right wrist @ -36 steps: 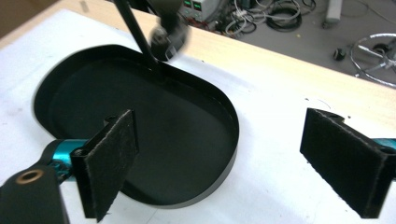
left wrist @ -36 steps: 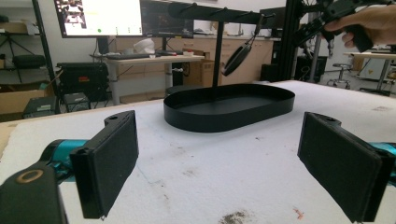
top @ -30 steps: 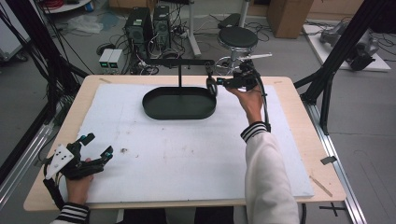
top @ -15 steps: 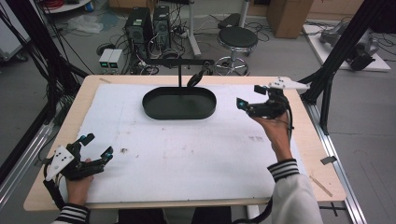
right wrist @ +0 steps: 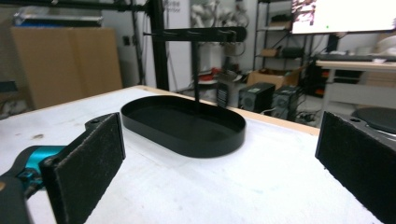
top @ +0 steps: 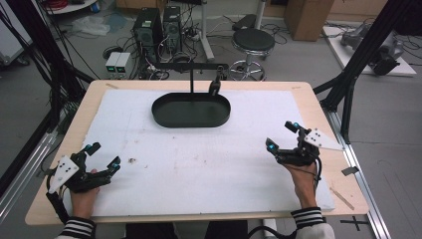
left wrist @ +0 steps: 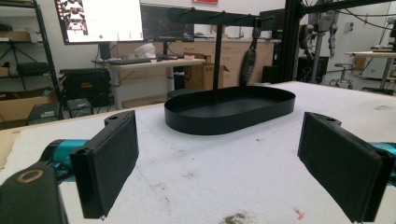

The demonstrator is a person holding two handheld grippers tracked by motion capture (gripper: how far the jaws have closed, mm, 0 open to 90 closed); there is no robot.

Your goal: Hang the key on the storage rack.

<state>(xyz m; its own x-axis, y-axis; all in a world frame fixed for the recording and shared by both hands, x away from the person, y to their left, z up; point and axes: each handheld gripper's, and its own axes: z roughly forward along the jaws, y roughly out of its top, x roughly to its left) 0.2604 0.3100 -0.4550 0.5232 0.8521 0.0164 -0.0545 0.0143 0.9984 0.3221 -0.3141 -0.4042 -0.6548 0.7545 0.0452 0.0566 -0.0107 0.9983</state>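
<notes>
Two hand-held two-jaw grippers rest low over the white foam sheet that covers the light wooden table.

1. Left gripper: positioned at the near left corner of the sheet, held by a hand with a striped cuff. Its jaws are spread wide apart and hold nothing. In the left gripper view, both black padded jaws flank an unobstructed stretch of sheet.

2. Right gripper: positioned at the near right side of the sheet, held by a hand entering from the bottom edge. Its jaws are likewise spread wide and empty. A grey three-cornered plate sits on top of it.

3. Black oval metal tray: located at the far centre of the sheet, well apart from both grippers. A thin black upright post rises from it and carries a horizontal black bar with small hooks. The tray interior appears empty in both gripper views.

4. Small dark oblong object: hangs from the right portion of the bar, above the far rim of the tray. Its nature cannot be determined.

5. Sheet surface: small dark specks and smudges are present near the left gripper.

Beyond the table, a round black stool and black computer towers stand on the floor.
</notes>
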